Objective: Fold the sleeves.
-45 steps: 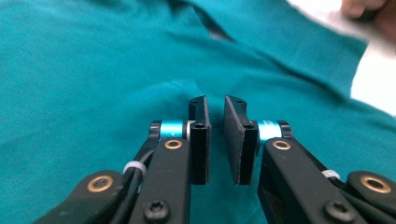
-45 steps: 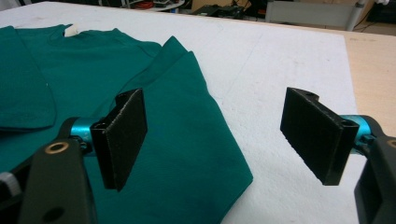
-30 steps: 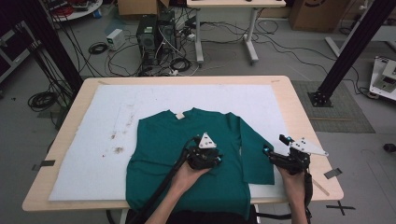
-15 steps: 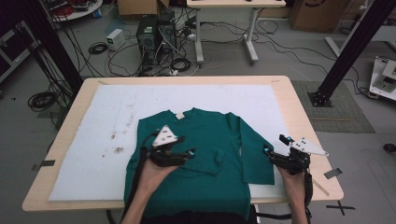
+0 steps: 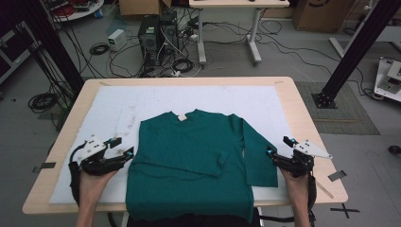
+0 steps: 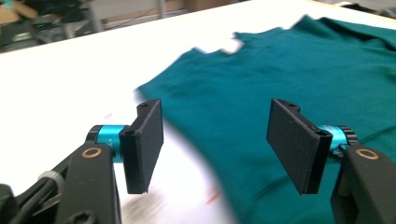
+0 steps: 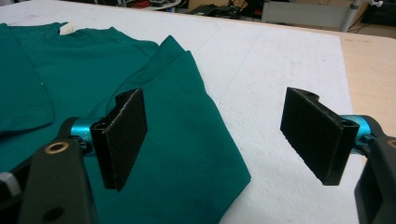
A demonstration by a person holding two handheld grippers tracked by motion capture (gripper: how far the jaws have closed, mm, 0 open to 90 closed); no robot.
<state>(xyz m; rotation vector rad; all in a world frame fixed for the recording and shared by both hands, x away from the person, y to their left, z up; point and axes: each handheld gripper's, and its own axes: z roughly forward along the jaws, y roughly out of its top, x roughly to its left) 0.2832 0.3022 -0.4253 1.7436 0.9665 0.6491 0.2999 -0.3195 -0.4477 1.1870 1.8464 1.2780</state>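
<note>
A green long-sleeved shirt [image 5: 189, 146] lies flat on the white mat [image 5: 118, 104], collar tag away from me. One sleeve is folded across its front [image 5: 210, 161]; the other sleeve [image 5: 257, 156] runs down its right side. My left gripper [image 5: 121, 147] hovers just off the shirt's left edge. Its jaws have just been opening and stand wide in the left gripper view [image 6: 217, 135], with shirt cloth [image 6: 289, 70] below them, not pinched. My right gripper [image 5: 279, 146] is open beside the right sleeve's cuff; in the right gripper view [image 7: 219, 135] the sleeve [image 7: 177, 130] lies under its left jaw.
The mat covers a wooden table [image 5: 302, 109] whose bare rim shows on all sides. The shirt's hem hangs over the near edge. On the floor behind the table stand a computer tower [image 5: 156, 35] amid cables, and black frame posts [image 5: 359, 42].
My left gripper has travelled left from the shirt's middle to its left edge, and its jaws have opened. The sleeve stays folded across the front. The right gripper has not moved.
</note>
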